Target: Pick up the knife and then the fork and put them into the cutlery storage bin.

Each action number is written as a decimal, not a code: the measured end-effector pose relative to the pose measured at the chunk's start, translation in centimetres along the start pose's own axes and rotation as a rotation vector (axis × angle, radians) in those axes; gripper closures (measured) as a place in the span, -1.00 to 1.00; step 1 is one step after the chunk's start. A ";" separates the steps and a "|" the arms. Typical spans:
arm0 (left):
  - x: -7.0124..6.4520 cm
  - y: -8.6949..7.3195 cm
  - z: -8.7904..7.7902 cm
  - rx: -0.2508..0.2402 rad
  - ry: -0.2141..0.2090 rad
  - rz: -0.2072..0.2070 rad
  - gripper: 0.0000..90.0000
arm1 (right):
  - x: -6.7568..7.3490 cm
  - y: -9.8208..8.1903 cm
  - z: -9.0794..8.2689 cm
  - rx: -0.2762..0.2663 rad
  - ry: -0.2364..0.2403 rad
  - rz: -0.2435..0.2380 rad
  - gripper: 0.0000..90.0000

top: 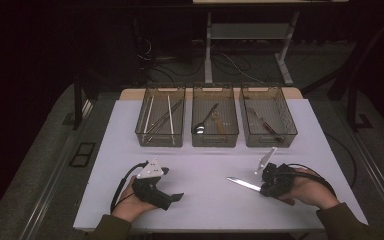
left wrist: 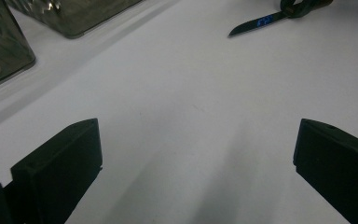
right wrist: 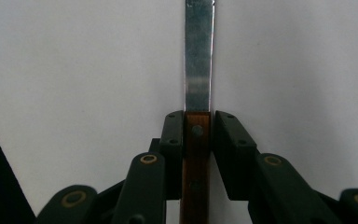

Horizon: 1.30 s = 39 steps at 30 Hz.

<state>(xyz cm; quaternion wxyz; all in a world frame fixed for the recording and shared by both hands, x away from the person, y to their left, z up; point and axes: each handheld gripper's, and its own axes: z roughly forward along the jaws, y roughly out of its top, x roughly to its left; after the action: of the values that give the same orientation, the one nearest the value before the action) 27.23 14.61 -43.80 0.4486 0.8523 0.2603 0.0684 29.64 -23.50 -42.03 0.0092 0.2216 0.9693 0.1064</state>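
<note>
From above, I see my right claw (top: 263, 187) low on the surface (top: 205, 200), a knife (top: 243, 184) sticking out leftward from its tip; my left claw (top: 172, 197) rests well apart from it. Along my left claw's view, its jaws stand wide with nothing between, the knife (left wrist: 256, 23) far ahead. Along my right claw's (right wrist: 198, 135) view, the jaws clamp the knife's wooden handle (right wrist: 196, 163), blade pointing straight ahead.
</note>
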 end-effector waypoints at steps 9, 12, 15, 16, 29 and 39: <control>0.0 0.0 0.0 0.002 0.001 0.000 -1.00 | 0.0 1.8 0.2 0.137 -0.013 0.003 0.69; 0.0 0.0 0.0 0.002 0.000 0.001 -1.00 | 0.2 1.9 0.2 0.140 -0.025 0.008 0.71; 0.0 0.0 0.0 0.003 0.001 0.001 -1.00 | 0.2 1.6 0.2 0.120 -0.023 0.012 0.71; 0.0 0.0 0.0 0.002 0.001 0.000 -1.00 | 0.2 1.5 0.2 0.112 -0.023 0.015 0.71; 0.0 0.0 0.0 0.002 0.002 -0.001 -1.00 | -0.8 -0.4 -1.2 -0.042 -0.028 0.072 0.71; 0.0 0.0 -0.1 -0.002 -0.001 -0.001 -1.00 | -2.3 -1.8 -2.1 -0.225 -0.002 0.171 0.71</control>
<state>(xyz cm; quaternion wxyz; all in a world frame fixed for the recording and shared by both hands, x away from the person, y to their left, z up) 27.22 14.67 -43.79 0.4495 0.8518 0.2604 0.0680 30.82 -26.51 -40.38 0.0261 0.3010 0.9289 0.2144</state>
